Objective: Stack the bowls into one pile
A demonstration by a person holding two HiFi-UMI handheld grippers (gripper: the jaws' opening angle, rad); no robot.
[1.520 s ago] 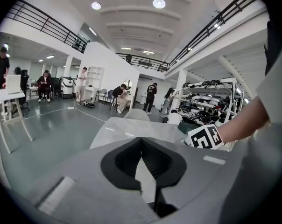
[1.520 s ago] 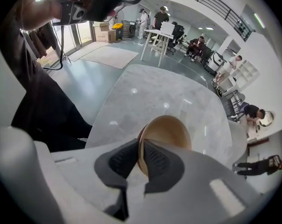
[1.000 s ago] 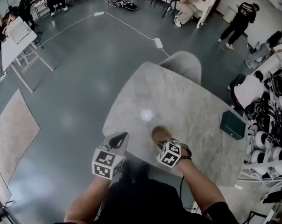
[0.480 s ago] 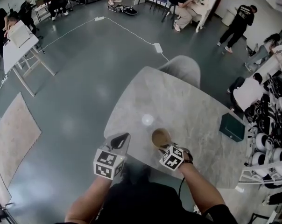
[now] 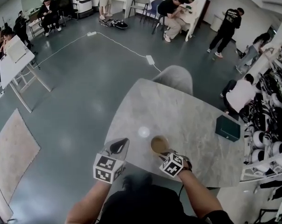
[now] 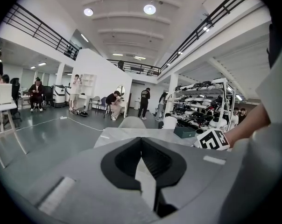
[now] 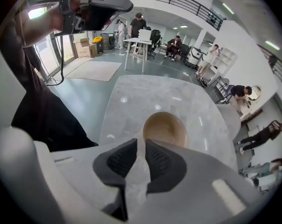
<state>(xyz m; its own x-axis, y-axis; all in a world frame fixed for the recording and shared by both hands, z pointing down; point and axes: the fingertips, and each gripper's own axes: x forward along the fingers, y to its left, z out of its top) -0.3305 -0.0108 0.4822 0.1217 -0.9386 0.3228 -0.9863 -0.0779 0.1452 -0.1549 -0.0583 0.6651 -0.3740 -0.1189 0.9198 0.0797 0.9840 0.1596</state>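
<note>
Table (image 5: 178, 108) holds bowl (image 5: 158, 144); green box (image 5: 227, 128) well apart, chair (image 5: 174, 78) beyond

Place: a large open work hall, more a lab or workshop than a home.
Floor: bare grey floor (image 5: 75, 92), with a white power strip (image 5: 150, 59) and its cable trailing across it.
Upper level: a railed mezzanine (image 6: 43, 31) under round ceiling lights (image 6: 149, 9).
Storage: open shelving (image 5: 271, 143) crowded with gear.
People: several people (image 5: 171, 8) – some seated at a desk (image 5: 190, 15), others by a white folding table (image 5: 12, 59).
</note>
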